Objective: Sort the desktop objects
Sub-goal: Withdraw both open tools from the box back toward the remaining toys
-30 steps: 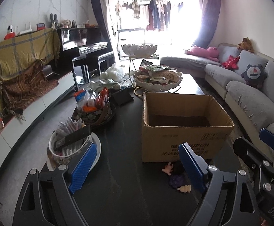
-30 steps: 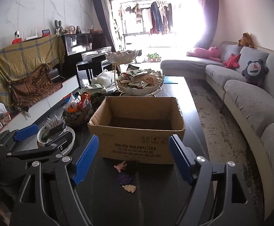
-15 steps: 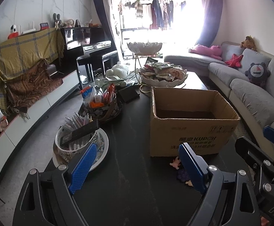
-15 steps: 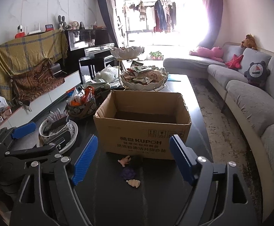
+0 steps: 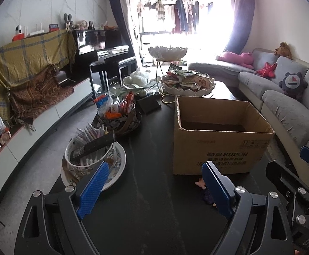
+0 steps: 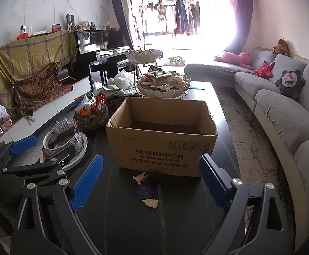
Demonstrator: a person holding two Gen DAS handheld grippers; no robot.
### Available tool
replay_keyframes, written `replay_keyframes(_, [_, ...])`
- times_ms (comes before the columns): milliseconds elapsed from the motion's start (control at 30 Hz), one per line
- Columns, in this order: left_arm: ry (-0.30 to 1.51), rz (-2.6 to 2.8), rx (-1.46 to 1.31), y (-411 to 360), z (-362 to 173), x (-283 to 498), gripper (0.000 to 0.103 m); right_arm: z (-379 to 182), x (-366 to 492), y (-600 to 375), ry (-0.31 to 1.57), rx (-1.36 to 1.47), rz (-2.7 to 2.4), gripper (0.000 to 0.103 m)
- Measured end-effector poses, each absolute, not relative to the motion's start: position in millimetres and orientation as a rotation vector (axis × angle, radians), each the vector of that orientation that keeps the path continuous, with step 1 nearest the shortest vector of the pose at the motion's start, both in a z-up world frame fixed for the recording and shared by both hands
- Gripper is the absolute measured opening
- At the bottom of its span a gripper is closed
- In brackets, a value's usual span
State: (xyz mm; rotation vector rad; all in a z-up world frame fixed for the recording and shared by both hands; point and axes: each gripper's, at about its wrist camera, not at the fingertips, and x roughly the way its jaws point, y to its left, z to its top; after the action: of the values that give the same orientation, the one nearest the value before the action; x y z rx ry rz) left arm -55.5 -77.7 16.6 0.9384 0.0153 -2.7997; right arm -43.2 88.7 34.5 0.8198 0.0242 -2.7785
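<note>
An open cardboard box (image 6: 162, 146) (image 5: 220, 146) stands on the dark table (image 5: 150, 191). In front of it lies a small doll (image 6: 145, 187) with dark hair and a purple dress, partly hidden behind my left gripper's right finger in the left wrist view (image 5: 200, 183). My left gripper (image 5: 154, 188) is open and empty, low over the table's near end. My right gripper (image 6: 150, 182) is open and empty too, with the doll lying on the table between and beyond its blue pads. The left gripper (image 6: 24, 146) shows at the left of the right wrist view.
A white bowl of pens (image 5: 90, 148) on a plate, a patterned basket of snacks (image 5: 118, 116) and a two-tier lotus dish of packets (image 5: 188, 85) stand on the table's left and far side. A grey sofa (image 6: 281, 110) runs along the right.
Both grippers have pulled back and risen a little, so the box and doll look slightly farther and lower in view. Both stayed open.
</note>
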Motion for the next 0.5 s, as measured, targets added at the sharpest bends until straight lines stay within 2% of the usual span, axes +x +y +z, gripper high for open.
replay_keyframes(500, [-0.011, -2.766, 1.016, -78, -3, -62, 0.087, 15, -50, 89, 0.010, 0.889, -2.752, 0.093])
